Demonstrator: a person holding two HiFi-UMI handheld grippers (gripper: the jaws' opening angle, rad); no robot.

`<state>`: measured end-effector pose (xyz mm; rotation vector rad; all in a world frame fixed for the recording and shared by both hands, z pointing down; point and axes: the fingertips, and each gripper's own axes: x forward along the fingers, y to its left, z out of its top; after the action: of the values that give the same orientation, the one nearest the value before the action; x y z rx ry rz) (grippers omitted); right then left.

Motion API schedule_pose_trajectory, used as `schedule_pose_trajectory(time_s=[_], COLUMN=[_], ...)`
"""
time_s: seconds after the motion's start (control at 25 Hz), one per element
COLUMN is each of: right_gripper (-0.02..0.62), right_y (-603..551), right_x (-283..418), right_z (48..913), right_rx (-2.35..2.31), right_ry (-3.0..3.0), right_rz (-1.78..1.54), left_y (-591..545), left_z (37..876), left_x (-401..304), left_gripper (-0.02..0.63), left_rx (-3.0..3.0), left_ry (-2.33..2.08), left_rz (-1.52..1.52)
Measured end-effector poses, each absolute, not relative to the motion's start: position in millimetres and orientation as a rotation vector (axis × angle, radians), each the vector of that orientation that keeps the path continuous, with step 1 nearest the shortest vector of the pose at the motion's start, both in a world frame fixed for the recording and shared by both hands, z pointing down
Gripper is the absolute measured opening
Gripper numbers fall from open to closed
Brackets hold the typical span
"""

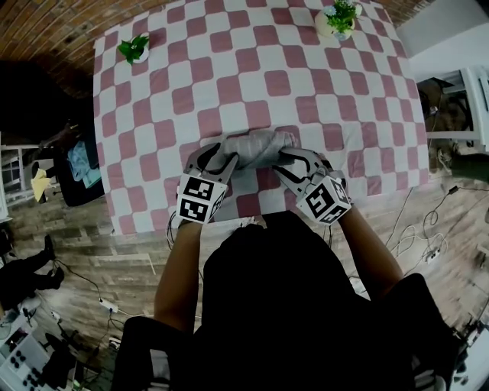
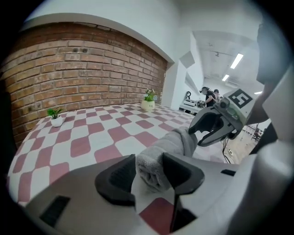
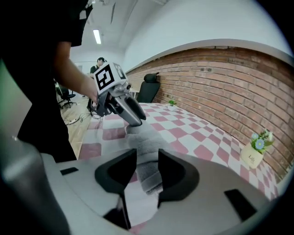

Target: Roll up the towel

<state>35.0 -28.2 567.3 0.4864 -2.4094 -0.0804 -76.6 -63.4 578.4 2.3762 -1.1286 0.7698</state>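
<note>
The grey towel (image 1: 256, 147) lies as a thick roll across the near part of the pink-and-white checked table (image 1: 252, 76). My left gripper (image 1: 221, 162) is shut on the roll's left end, and my right gripper (image 1: 286, 159) is shut on its right end. In the left gripper view the towel (image 2: 170, 144) fills the gap between the dark pads of the left gripper (image 2: 149, 172), with the right gripper (image 2: 216, 128) at the far end of the roll. In the right gripper view the towel (image 3: 144, 147) is pinched in the right gripper (image 3: 147, 170), and the left gripper (image 3: 124, 108) is at the other end.
Two small potted plants stand at the table's far corners, one at the left (image 1: 134, 48) and one at the right (image 1: 340, 17). The table's near edge is just below the grippers. A brick wall (image 2: 92, 69) runs behind the table. Cables (image 1: 416, 229) lie on the wooden floor.
</note>
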Motion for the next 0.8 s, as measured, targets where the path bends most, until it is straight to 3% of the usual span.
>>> schedule_pose_trajectory(time_s=[0.36, 0.6, 0.64, 0.68, 0.8], right_gripper=[0.129, 0.110, 0.097, 0.075, 0.000], right_y=[-37.2, -37.7, -37.7, -37.7, -36.2], right_x=[35.5, 39.8, 39.6, 39.4, 38.8], right_z=[495.9, 458.9, 452.2, 444.4, 416.0], right_rx=[0.682, 0.834, 0.856, 0.881, 0.950], right_ry=[-2.600, -2.658, -2.667, -2.678, -2.738], right_rz=[-0.047, -0.036, -0.039, -0.044, -0.079], left_y=[-59.5, -52.9, -51.3, -49.6, -43.3], left_z=[520.2, 470.9, 464.1, 456.4, 432.8], left_x=[-91.7, -94.3, -94.6, -95.3, -95.4], left_gripper=[0.212, 0.132, 0.083, -0.005, -0.005], left_rx=[2.410, 2.472, 2.479, 2.486, 2.516], left_ry=[-1.250, -1.399, -1.424, -1.450, -1.497], left_rz=[0.578, 0.441, 0.426, 0.406, 0.351])
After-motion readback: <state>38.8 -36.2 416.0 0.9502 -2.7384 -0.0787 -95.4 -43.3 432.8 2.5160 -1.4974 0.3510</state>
